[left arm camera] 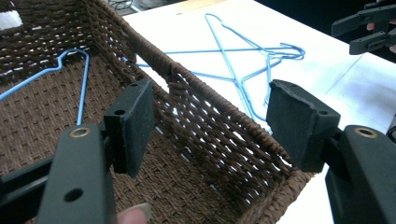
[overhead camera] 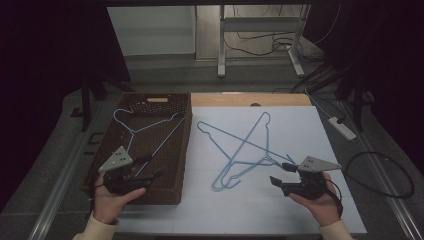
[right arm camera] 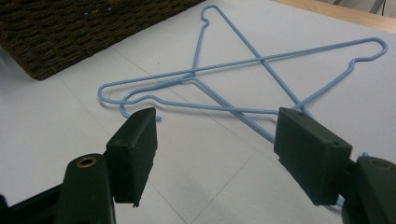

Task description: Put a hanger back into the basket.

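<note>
A blue wire hanger (overhead camera: 150, 126) (left arm camera: 83, 84) lies inside the brown woven basket (overhead camera: 187, 145) (left arm camera: 196, 79) at the left of the table. To the right of the basket, two more blue hangers (overhead camera: 246, 142) (right arm camera: 262, 59) lie crossed on the white tabletop. My left gripper (overhead camera: 150, 168) (left arm camera: 212, 116) hovers over the basket's near right corner, open, with nothing between its pads. Just right of the crossed hangers and near their hooks, my right gripper (overhead camera: 281, 173) (right arm camera: 215, 140) is open above the table and holds nothing.
The white tabletop (overhead camera: 300, 215) has free room in front of and around the hangers. A wooden strip (overhead camera: 250, 100) runs along its back edge. On the floor are a power strip (overhead camera: 342, 127), cables and a metal table frame (overhead camera: 220, 45).
</note>
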`<state>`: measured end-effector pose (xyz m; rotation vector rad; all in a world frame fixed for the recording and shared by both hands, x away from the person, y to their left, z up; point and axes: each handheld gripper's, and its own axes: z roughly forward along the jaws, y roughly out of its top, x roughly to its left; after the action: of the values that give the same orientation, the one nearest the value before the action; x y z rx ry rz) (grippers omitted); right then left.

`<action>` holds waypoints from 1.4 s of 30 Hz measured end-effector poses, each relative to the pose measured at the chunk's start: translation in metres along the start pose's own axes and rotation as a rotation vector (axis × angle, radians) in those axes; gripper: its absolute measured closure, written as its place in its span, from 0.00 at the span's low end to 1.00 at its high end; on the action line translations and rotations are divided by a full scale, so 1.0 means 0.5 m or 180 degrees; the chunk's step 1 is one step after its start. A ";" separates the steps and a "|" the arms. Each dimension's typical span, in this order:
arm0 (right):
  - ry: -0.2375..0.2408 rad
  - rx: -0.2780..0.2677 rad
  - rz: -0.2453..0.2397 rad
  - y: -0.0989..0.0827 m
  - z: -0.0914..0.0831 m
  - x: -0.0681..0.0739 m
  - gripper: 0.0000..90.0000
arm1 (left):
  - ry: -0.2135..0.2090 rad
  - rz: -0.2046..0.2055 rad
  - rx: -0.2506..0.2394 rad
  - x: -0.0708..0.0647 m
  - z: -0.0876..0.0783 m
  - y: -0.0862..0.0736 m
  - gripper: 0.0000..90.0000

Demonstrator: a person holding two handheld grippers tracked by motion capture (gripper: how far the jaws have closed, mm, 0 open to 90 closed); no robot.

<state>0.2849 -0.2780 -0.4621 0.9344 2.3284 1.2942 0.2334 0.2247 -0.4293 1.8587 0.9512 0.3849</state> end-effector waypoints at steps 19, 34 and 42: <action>-0.0030 0.0018 0.0006 0.000 0.002 0.000 0.34 | 0.0016 0.0019 0.0074 0.000 0.019 -0.003 0.36; -0.0259 0.0241 0.0088 0.040 0.016 -0.043 0.35 | -0.0077 0.0072 0.0177 -0.013 0.041 -0.004 0.36; -0.0382 0.0596 0.0051 0.053 0.057 -0.073 0.38 | -0.0087 0.0079 0.0193 -0.015 0.045 -0.005 0.36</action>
<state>0.3377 -0.2748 -0.4565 1.0591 2.3821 1.0086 0.2414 0.2056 -0.4411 1.9275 0.9313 0.3481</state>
